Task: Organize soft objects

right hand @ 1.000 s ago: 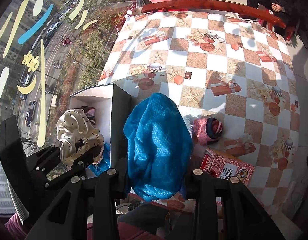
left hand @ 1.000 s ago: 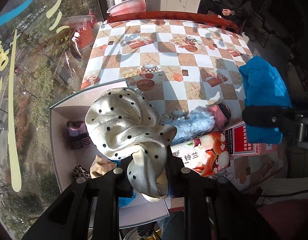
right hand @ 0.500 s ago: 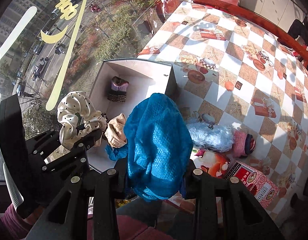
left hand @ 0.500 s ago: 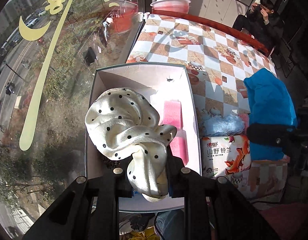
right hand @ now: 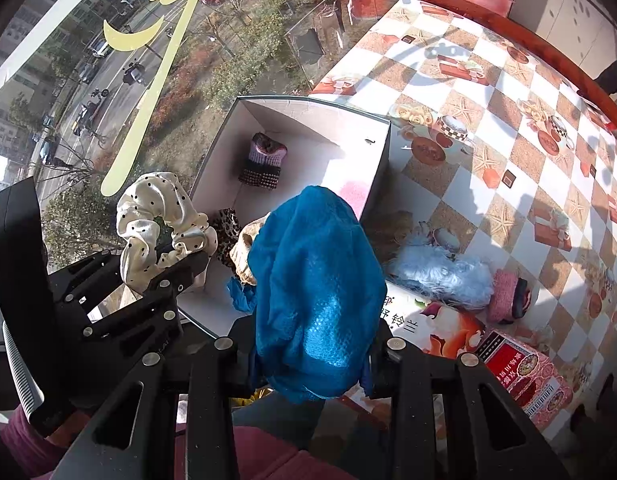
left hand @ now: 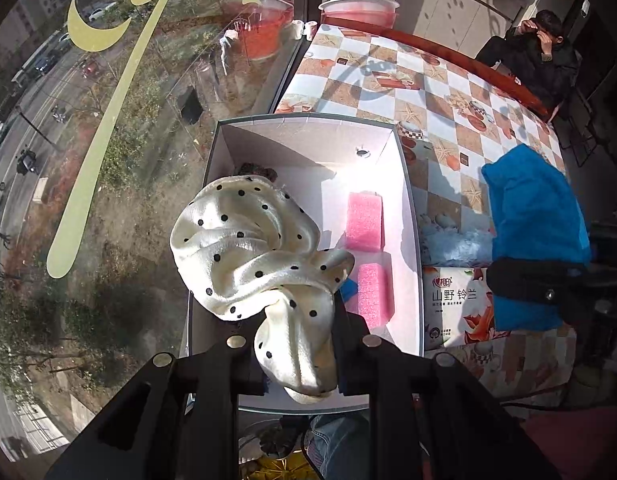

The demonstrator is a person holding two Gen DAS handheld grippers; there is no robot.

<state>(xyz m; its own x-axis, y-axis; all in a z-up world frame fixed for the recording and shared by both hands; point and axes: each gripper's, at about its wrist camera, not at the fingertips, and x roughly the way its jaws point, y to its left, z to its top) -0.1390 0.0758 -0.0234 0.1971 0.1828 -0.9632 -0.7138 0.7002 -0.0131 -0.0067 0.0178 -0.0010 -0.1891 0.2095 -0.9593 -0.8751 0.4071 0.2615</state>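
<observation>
Both grippers shifted over the white box (left hand: 408, 184), fingers clamping scrunchie (left hand: 252, 248) and blue cloth (right hand: 316, 280).

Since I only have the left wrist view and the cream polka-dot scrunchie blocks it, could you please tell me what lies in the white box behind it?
Observer: A leopard-print scrunchie lies in the near left part of the white cardboard box, just past the cream polka-dot scrunchie.
Operator: What is the dark thing at the far left corner?
Observer: A pink-and-dark knitted piece, resting on the box floor.
Operator: Is anything beside the fluffy light-blue item?
Observer: Yes, a pink knitted roll touches the right end of the fluffy light-blue item.
</observation>
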